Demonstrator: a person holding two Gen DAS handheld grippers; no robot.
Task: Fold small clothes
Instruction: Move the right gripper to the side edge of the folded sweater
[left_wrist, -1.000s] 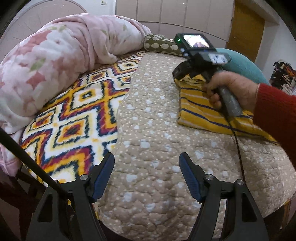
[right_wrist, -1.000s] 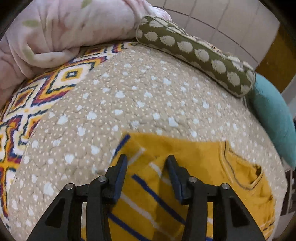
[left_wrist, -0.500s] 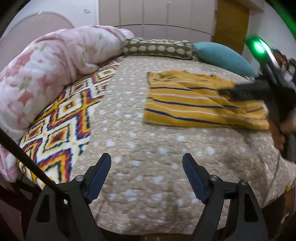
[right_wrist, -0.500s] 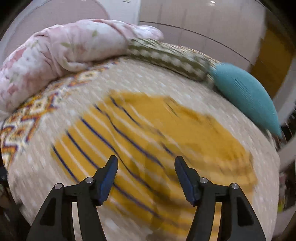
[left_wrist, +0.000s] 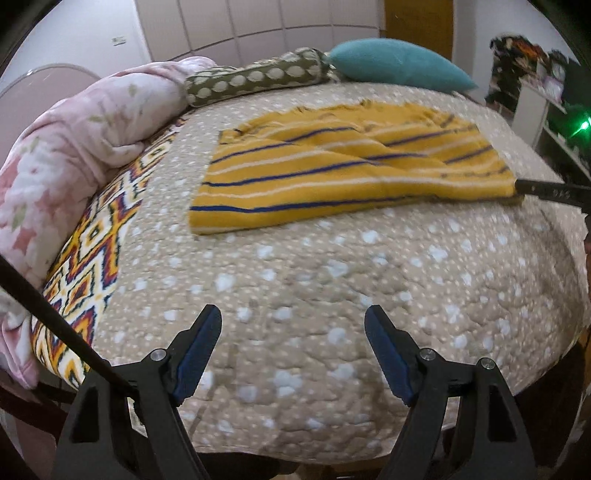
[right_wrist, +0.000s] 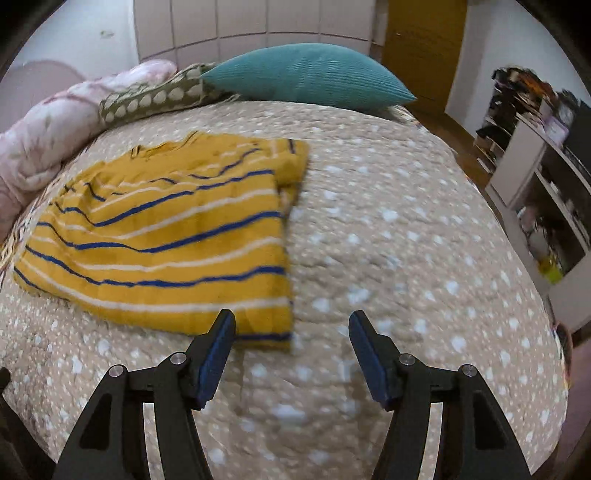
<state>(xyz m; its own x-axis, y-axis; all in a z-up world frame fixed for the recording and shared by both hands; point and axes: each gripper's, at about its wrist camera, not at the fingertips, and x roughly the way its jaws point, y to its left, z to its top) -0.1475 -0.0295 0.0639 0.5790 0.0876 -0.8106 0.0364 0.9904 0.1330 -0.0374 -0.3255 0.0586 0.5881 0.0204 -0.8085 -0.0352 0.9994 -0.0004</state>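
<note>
A folded yellow garment with blue and white stripes (left_wrist: 343, 173) lies flat on the beige dotted quilt (left_wrist: 332, 295); it also shows in the right wrist view (right_wrist: 166, 236). My left gripper (left_wrist: 291, 354) is open and empty, hovering over bare quilt in front of the garment. My right gripper (right_wrist: 290, 350) is open and empty, just above the garment's near right corner. One right finger (left_wrist: 550, 192) shows at the garment's right edge in the left wrist view.
A pink floral duvet (left_wrist: 74, 147) is bunched at the left beside a patterned sheet (left_wrist: 92, 251). A green spotted bolster (left_wrist: 255, 77) and a teal pillow (right_wrist: 306, 77) lie at the bed's head. Shelves (right_wrist: 546, 184) stand to the right.
My right gripper let go of the garment, opened wide and drew back to its right corner. My left gripper swung right, so the garment now lies straight ahead.
</note>
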